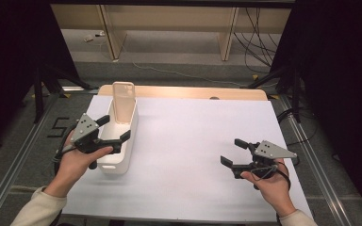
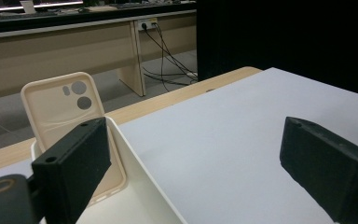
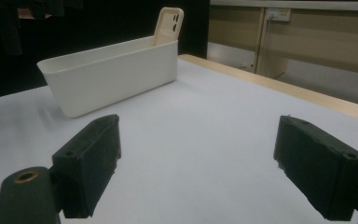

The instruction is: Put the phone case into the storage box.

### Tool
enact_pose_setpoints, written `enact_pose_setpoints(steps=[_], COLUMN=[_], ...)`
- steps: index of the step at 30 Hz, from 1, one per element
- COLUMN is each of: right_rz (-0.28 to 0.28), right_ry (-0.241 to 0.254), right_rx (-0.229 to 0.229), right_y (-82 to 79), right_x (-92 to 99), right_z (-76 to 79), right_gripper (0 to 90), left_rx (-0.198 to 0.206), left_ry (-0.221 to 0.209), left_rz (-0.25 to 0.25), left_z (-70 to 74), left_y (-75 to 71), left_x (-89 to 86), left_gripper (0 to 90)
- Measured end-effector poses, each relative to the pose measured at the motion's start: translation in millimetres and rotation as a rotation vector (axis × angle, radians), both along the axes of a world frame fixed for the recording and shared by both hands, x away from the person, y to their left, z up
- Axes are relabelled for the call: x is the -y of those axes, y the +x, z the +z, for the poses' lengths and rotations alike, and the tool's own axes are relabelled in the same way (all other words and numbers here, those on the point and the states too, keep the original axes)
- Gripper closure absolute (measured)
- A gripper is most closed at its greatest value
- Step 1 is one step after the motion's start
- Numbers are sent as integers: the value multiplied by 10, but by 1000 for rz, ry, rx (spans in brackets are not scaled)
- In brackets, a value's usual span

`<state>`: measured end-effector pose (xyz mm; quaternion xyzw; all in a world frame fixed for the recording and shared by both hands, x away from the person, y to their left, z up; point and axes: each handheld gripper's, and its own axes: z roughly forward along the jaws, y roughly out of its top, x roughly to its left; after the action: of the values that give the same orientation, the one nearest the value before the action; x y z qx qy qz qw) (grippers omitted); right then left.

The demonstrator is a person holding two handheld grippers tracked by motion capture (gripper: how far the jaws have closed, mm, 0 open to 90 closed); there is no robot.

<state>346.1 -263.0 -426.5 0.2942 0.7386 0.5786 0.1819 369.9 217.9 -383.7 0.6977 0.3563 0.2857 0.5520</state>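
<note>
The cream phone case (image 1: 123, 101) stands upright at the far end of the white bin (image 1: 118, 162), leaning on its end wall, ahead of the left gripper (image 1: 114, 128), whose released jaws straddle the bin's right wall (one over the inside, one over the counter (image 1: 193, 141)). The case's lower part is hidden inside the bin. The right gripper (image 1: 233, 151) hovers well apart, jaws spread, holding nothing.

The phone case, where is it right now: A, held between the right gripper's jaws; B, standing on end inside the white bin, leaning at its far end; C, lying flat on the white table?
B: the phone case stands upright at the far end of the bin.
</note>
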Motion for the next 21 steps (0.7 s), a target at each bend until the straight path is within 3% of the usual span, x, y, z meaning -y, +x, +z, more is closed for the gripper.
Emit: enact_pose_setpoints(steps=[3,12,13,20,21], right_rz=[-2,-2,-2,-2,-1], right_ry=[-12,-13,-14,-13,-16], right_rx=[-5,-5,-5,-9,19], right_y=[-3,-3,-3,-5,11], right_x=[5,5,6,4,7], right_z=[3,2,2,1,-2], right_gripper=[159,159,159,159,159], left_rx=[13,3,179,164,164], left_ry=[-10,-6,235,241,239], left_rz=[-6,-38,-106,-121,-119], left_z=[-12,-77,5,-97,-104], left_y=[-30,-91,40,-13,-20], left_x=[9,29,-115,-101,-100], left_gripper=[92,92,92,96,96])
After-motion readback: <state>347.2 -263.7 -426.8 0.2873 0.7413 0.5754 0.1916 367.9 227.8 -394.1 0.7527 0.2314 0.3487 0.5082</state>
